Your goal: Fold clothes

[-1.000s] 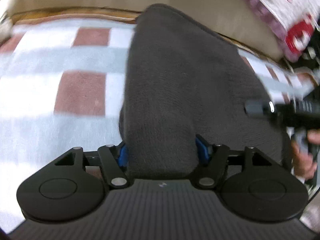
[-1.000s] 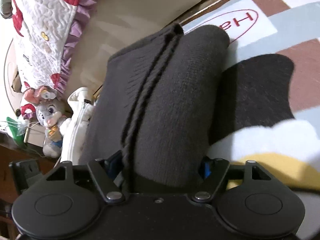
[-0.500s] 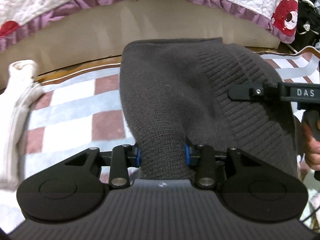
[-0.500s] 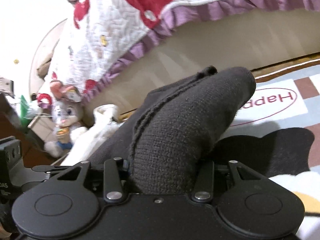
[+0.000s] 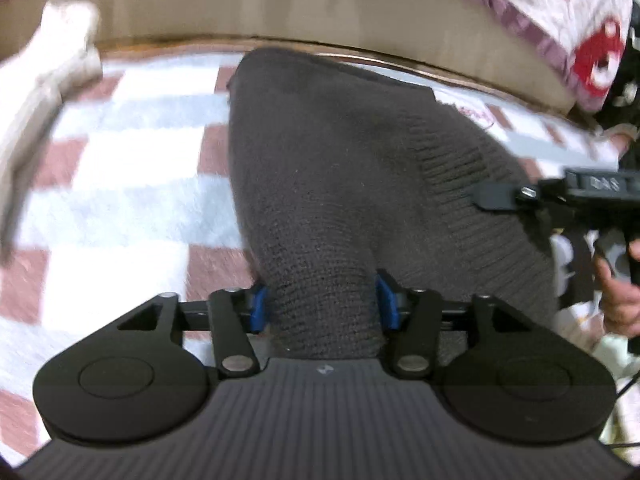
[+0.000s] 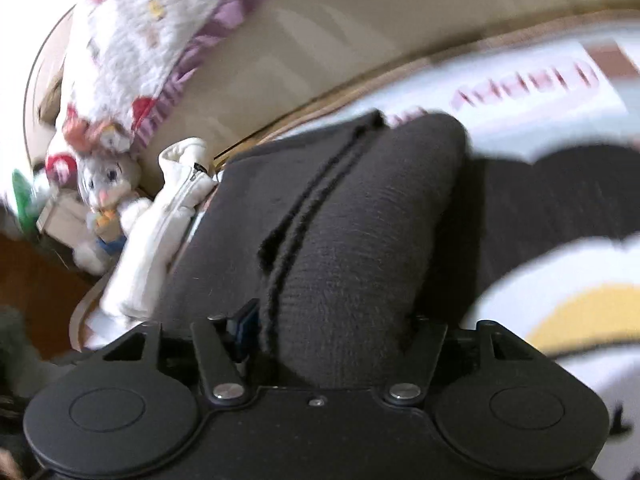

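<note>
A home, most likely a bedroom — ahead of both tools runs the tan side of a bed [image 5: 280,4], with a white quilted bedspread [image 6: 148,28] edged in a purple frill hanging over it. Under the tools lies a soft checked rug [image 5: 120,200] in white, pale blue and brick red. Off to the right tool's left sits a plush rabbit [image 6: 106,196] beside a white zipped garment [image 6: 160,236] — household clutter.
</note>
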Demonstrator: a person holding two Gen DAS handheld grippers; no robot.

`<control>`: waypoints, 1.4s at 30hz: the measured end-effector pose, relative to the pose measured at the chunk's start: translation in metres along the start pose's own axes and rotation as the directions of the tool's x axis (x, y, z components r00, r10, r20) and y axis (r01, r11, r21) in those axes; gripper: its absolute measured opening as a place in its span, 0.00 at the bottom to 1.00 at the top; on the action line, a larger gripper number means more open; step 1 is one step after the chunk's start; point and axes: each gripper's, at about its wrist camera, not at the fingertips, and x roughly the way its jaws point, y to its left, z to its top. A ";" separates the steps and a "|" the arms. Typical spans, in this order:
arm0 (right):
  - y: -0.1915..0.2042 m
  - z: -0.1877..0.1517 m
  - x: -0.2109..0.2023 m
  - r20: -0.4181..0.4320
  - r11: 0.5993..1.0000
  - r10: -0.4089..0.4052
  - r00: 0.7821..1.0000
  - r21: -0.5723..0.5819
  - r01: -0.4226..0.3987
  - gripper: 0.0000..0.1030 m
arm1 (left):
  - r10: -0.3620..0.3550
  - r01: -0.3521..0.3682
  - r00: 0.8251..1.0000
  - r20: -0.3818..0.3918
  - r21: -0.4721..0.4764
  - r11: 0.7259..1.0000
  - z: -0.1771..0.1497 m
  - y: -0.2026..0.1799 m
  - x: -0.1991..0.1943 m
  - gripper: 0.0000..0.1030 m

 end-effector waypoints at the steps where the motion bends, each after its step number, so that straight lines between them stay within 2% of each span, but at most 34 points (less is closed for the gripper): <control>1: -0.007 0.000 -0.007 -0.008 0.999 0.023 1.000 0.045 -0.022 0.70 | -0.028 0.028 1.000 -0.003 -0.026 0.999 -0.001 0.008 0.003 0.61; 4: -0.015 -0.004 -0.012 -0.037 0.993 0.083 0.996 0.089 -0.079 0.77 | -0.101 0.100 0.995 -0.007 -0.107 0.989 -0.012 0.028 0.015 0.68; 6: -0.006 -0.007 -0.001 -0.057 0.999 0.046 0.997 0.008 -0.045 0.85 | -0.143 0.141 0.990 -0.003 -0.157 0.978 -0.018 0.037 0.022 0.67; 7: 0.000 -0.008 0.005 -0.065 0.999 0.019 0.998 -0.043 -0.022 0.85 | -0.158 0.157 0.987 0.005 -0.178 0.972 -0.017 0.038 0.025 0.64; 8: 0.006 -0.009 0.012 -0.071 0.996 -0.008 0.997 -0.093 0.002 0.85 | -0.154 0.154 0.988 0.013 -0.168 0.974 -0.015 0.036 0.026 0.56; 9: 0.013 -0.012 0.018 -0.060 0.991 -0.037 0.998 -0.131 0.029 0.84 | -0.137 0.138 0.990 0.022 -0.133 0.981 -0.016 0.031 0.025 0.48; 10: 0.021 -0.017 0.022 -0.040 0.985 -0.066 0.997 -0.160 0.059 0.80 | -0.112 0.115 0.993 0.033 -0.084 0.990 -0.017 0.024 0.022 0.45; 12: 0.041 -0.025 0.020 0.002 0.960 -0.100 0.995 -0.262 0.097 0.60 | -0.058 0.057 0.997 0.057 0.023 0.998 -0.022 0.007 0.014 0.41; 15: 0.070 -0.033 0.007 0.047 0.932 -0.121 0.991 -0.340 0.130 0.48 | -0.052 0.052 0.994 0.092 0.009 0.999 -0.022 0.003 0.000 0.38; 18: 0.105 -0.043 -0.002 0.081 0.901 -0.145 0.986 -0.402 0.165 0.45 | -0.019 0.016 0.988 0.150 0.025 1.000 -0.020 0.004 -0.020 0.37; 24: 0.167 -0.047 -0.010 0.147 0.869 -0.084 0.986 -0.473 0.144 0.44 | 0.033 -0.033 0.966 0.255 -0.008 0.999 -0.016 0.029 -0.071 0.37; 29: 0.209 -0.055 0.004 0.151 0.834 -0.016 0.988 -0.544 0.096 0.44 | 0.121 -0.131 0.936 0.330 0.009 0.991 -0.025 0.063 -0.114 0.37; 34: 0.255 -0.055 0.040 0.137 0.810 0.079 0.987 -0.586 0.017 0.43 | 0.206 -0.230 0.902 0.380 0.018 0.973 -0.018 0.116 -0.156 0.37; 39: 0.315 -0.040 0.089 0.141 0.764 0.182 0.973 -0.643 -0.049 0.42 | 0.318 -0.370 0.840 0.440 0.034 0.929 0.012 0.171 -0.207 0.37; 42: 0.353 -0.023 0.117 0.147 0.736 0.248 0.957 -0.671 -0.088 0.42 | 0.360 -0.416 0.815 0.453 0.026 0.909 0.042 0.206 -0.232 0.37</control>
